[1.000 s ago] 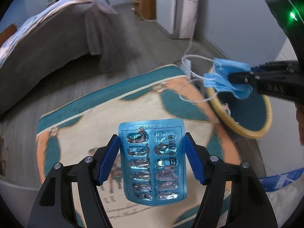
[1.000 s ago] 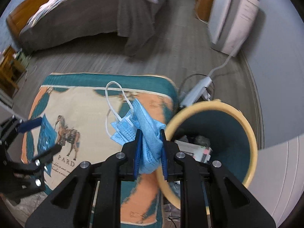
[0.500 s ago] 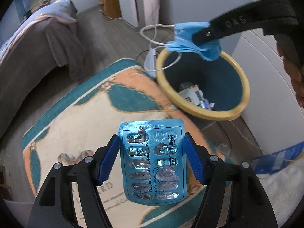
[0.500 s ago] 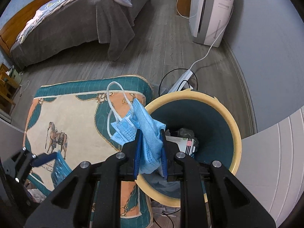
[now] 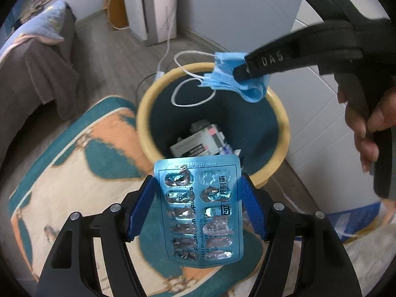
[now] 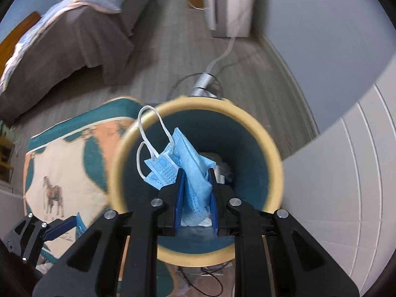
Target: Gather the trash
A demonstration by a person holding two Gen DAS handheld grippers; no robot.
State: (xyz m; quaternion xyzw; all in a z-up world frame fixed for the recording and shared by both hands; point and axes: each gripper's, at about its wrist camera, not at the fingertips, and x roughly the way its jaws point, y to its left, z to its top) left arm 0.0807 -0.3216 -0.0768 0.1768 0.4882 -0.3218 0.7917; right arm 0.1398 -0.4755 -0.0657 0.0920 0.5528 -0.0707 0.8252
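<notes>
The left hand-held gripper (image 5: 198,208) is clenched across the width of an emptied blue blister pack (image 5: 200,208), its blue pads bearing on the two long edges. The pack's top edge reaches over the near rim of the yellow-rimmed bin (image 5: 142,113), but most of the sheet hangs above the patterned rug (image 5: 81,168). To drop it cleanly, I judge this gripper should travel further over the opening before letting go, since a flat, light sheet can glide sideways and catch the rim.

To the right, the right hand-held gripper (image 6: 195,188) is clamped on a crumpled blue face mask (image 6: 190,170), which hangs over the bin's mouth with trash already lying at the bottom. One white ear loop (image 6: 148,128) crosses the left rim in the right wrist view, so a release here could leave it draped there; shifting a little toward the centre looks safer.

For room, the bin stands near a white panelled surface (image 6: 346,173) on its right, with a cable and power strip (image 6: 205,84) on the floor behind it. The rug side is the open approach, and both grippers share it closely.
</notes>
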